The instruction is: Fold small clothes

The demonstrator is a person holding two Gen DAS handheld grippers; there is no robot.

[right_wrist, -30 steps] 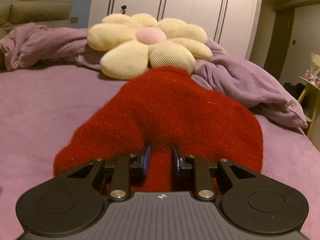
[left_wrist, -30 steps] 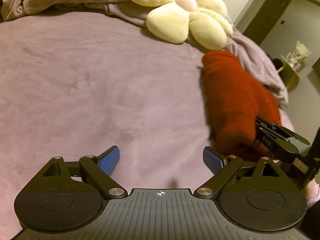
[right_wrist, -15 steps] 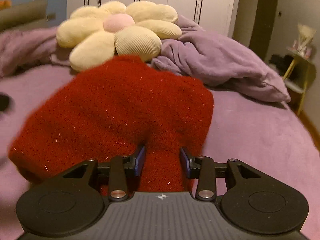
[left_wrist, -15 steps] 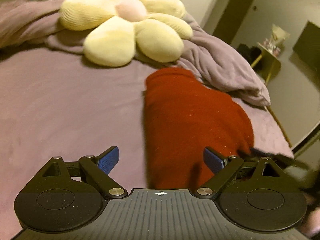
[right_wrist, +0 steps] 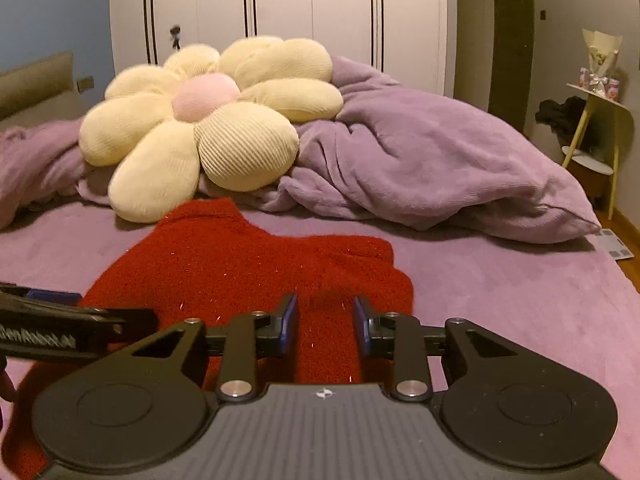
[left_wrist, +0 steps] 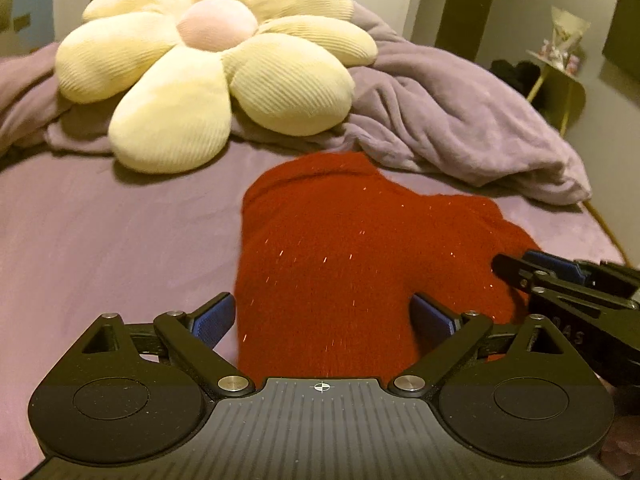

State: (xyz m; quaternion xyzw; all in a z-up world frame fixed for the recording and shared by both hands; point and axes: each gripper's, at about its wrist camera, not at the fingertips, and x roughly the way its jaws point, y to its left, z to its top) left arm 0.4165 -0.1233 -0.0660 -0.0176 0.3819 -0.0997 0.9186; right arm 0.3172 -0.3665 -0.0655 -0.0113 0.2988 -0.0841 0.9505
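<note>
A folded red knit garment (left_wrist: 340, 248) lies on the purple bed sheet (left_wrist: 100, 232); it also shows in the right wrist view (right_wrist: 240, 264). My left gripper (left_wrist: 324, 316) is wide open, its jaws straddling the garment's near left part. My right gripper (right_wrist: 325, 326) is open, its jaws parted just above the garment's near edge with nothing between them. The right gripper also shows at the right edge of the left wrist view (left_wrist: 568, 280). The left gripper shows at the left edge of the right wrist view (right_wrist: 60, 320).
A cream flower-shaped cushion (right_wrist: 208, 128) lies behind the garment. A crumpled purple blanket (right_wrist: 432, 160) lies at the back right. White wardrobe doors (right_wrist: 280, 8) stand behind the bed. A yellow side table (right_wrist: 600, 120) stands right of the bed.
My right gripper has opened and let go of the red garment, which now lies flatter on the bed. My left gripper has swung right, over the garment's near edge.
</note>
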